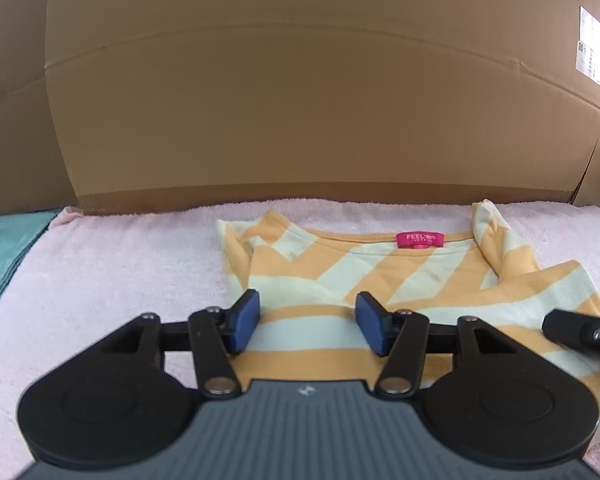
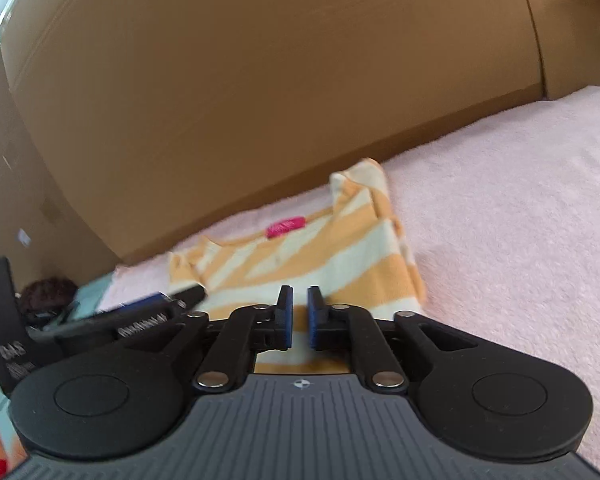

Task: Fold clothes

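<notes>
An orange and cream striped shirt [image 1: 380,280] lies on a pink towel [image 1: 120,272], its sleeves folded in and its pink neck label [image 1: 420,240] toward the far side. My left gripper [image 1: 308,316] is open, low over the shirt's left part, blue pads apart with striped cloth showing between them. In the right wrist view the same shirt [image 2: 340,248] lies ahead, and my right gripper [image 2: 299,312] is shut at its near edge. Whether cloth is pinched between the pads I cannot tell. The right gripper's tip [image 1: 580,332] rests over the shirt's right side.
A wall of cardboard boxes [image 1: 300,100] stands right behind the towel's far edge. Folded teal cloth [image 1: 4,248] lies off the towel's left end. The pink towel [image 2: 520,220] stretches bare to the right of the shirt. Dark clutter [image 2: 44,296] sits at the far left.
</notes>
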A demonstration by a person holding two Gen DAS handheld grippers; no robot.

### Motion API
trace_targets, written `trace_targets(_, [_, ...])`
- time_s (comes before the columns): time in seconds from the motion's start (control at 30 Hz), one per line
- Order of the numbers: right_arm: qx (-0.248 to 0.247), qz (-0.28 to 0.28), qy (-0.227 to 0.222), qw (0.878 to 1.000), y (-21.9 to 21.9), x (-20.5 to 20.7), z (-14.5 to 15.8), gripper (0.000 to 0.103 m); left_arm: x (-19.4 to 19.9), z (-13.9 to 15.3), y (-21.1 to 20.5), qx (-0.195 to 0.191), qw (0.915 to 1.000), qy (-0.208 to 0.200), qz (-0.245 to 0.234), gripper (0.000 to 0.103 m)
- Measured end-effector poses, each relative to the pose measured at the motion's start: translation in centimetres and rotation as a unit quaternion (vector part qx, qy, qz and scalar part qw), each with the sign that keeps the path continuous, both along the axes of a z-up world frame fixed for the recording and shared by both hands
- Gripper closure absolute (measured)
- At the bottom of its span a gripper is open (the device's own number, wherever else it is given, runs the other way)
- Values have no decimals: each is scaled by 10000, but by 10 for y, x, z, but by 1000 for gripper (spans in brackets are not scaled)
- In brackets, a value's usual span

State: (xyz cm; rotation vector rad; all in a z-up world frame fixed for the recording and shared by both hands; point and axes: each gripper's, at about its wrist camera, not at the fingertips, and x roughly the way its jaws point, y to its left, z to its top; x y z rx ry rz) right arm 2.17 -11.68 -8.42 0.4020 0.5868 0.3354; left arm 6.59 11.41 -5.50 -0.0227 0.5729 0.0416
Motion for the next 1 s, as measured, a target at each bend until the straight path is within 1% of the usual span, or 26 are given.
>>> trace_targets(0.07, [121, -3, -1, 9999, -10, 1, -6, 103, 0, 0, 1, -33, 10000, 6, -24, 42])
trace_targets(0.1, [281, -40, 108, 9995, -14, 4, -6, 103, 0, 0, 1, -50, 10000, 8, -36, 41])
trace_targets(0.17, [307, -169, 244, 9991, -13, 4, -1, 103, 0, 0, 1, -63, 10000, 10, -59, 38])
trace_targets(0.2, [256, -212, 213, 9992, -9, -1, 4, 103, 0, 0, 1, -70, 9999, 10, -71, 37])
trace_targets(0.23, [219, -121, 71, 9997, -4, -8, 10, 89, -1, 0, 2, -82, 9999, 10, -82, 36])
trace_targets(0.27, [126, 52, -36, 9999, 2, -14, 13, 86, -1, 0, 2, -91, 9999, 11, -89, 35])
trace_targets(0.3, [8, 205, -59, 9998, 8, -17, 13, 87, -1, 0, 2, -90, 9999, 13, -93, 35])
trace_targets(0.33, [-157, 180, -55, 9997, 11, -17, 9, 89, -1, 0, 1, -86, 9999, 13, -95, 35])
trace_targets(0.37, [-311, 156, -52, 9994, 15, -18, 5, 95, -1, 0, 1, -82, 9999, 12, -97, 35])
trace_targets(0.4, [-305, 137, -60, 9994, 11, -16, 3, 103, -1, 0, 1, -78, 9999, 11, -98, 35])
trace_targets(0.5, [-293, 78, -87, 9995, 2, -12, -3, 103, -1, 0, 1, -109, 9999, 11, -115, 34])
trace_targets(0.63, [-671, 56, -177, 9976, 13, -14, 1, 103, -1, 0, -1, -88, 9999, 23, -129, 31])
trace_targets(0.67, [-736, 56, -195, 9971, 15, -14, 2, 103, -1, 0, 0, -84, 9999, 34, -112, 29])
trace_targets(0.7, [-695, 62, -190, 9974, 14, -14, 1, 103, -1, 0, 0, -81, 9999, 44, -95, 28])
trace_targets(0.73, [-656, 68, -185, 9977, 12, -14, 1, 103, -1, 0, 0, -78, 9999, 55, -78, 22])
trace_targets(0.77, [-646, 75, -191, 9977, 12, -14, 1, 103, 3, -2, 3, -167, 9997, 191, 6, 11])
trace_targets(0.8, [-683, 78, -205, 9974, 13, -14, 1, 103, 6, -3, 6, -257, 9991, 326, 90, 9])
trace_targets(0.83, [-762, 77, -227, 9968, 16, -15, 2, 103, 9, -6, 16, -628, 9971, 426, 56, 9])
trace_targets(0.87, [-857, 87, -261, 9959, 19, -16, 3, 103, 9, -6, 24, -868, 9955, 378, 6, 8])
trace_targets(0.9, [-952, 97, -295, 9950, 22, -17, 4, 103, 8, -7, 27, -953, 9948, 356, -10, 8])
trace_targets(0.97, [-1074, 93, -335, 9936, 25, -18, 5, 103, 7, -6, 20, -791, 9962, 369, 23, 9])
trace_targets(1.0, [-1042, 111, -342, 9939, 25, -18, 6, 103, 8, -6, 16, -682, 9969, 383, 38, 9])
